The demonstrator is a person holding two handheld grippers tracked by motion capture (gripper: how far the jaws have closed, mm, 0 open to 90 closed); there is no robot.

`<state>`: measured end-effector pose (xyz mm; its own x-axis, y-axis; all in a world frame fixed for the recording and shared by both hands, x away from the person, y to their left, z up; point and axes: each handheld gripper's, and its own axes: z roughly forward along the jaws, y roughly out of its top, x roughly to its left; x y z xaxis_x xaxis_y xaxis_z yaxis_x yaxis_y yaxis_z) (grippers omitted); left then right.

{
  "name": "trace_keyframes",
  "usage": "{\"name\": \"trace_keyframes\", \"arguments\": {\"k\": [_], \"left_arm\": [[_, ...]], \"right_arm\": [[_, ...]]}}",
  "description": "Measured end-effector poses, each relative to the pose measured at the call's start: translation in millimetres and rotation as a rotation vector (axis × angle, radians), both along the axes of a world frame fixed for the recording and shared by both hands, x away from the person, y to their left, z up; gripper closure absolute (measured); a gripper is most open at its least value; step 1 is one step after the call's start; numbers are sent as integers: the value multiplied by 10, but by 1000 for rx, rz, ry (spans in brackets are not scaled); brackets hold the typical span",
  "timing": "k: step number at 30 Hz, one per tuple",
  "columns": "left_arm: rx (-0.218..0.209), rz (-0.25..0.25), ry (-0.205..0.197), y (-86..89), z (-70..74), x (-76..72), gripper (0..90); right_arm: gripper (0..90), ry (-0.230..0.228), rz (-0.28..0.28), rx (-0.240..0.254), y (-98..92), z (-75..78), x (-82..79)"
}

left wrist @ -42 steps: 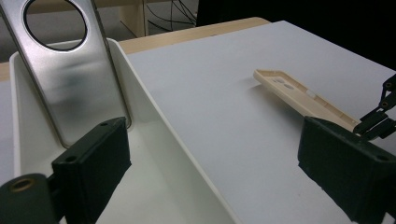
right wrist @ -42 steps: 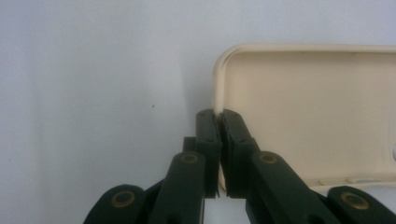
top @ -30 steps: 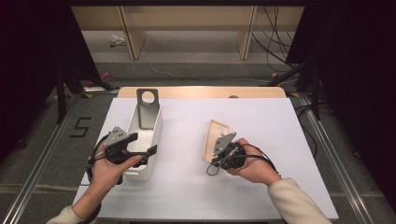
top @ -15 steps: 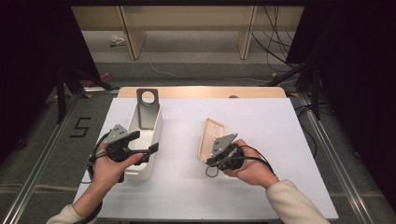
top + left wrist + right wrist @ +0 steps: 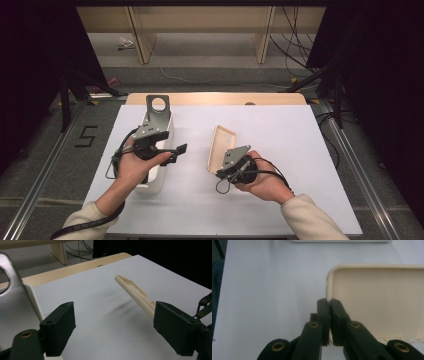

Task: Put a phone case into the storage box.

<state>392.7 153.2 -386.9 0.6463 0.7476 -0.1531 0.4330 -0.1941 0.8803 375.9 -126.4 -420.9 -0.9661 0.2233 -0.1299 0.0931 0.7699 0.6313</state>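
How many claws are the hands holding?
2. The left claw is above the white box by the table's left side, jaws open. The right claw pinches the cream tray's rim mid-table.

Person in cream long sleeves [image 5: 310, 220]. Each hand carries a black claw: left claw [image 5: 172, 152], right claw [image 5: 329, 302]. Grey three-cornered plate [image 5: 150, 131] on top, brass-coloured pivot rivets [image 5: 314, 325], thick square pads, black cable [image 5: 270, 172] trailing.
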Motion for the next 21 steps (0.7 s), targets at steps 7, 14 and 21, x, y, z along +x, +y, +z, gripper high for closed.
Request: {"name": "trace_keyframes", "arguments": {"k": [7, 14, 21], "left_arm": [[47, -24, 52, -367, 72, 249, 223], [78, -17, 133, -601, 67, 523, 283], [89, -3, 217, -796, -13, 737, 355]], "right_arm": [[875, -10, 13, 7, 52, 21, -31], [875, -23, 23, 15, 93, 48, -64], [875, -33, 38, 16, 129, 69, -90]]}}
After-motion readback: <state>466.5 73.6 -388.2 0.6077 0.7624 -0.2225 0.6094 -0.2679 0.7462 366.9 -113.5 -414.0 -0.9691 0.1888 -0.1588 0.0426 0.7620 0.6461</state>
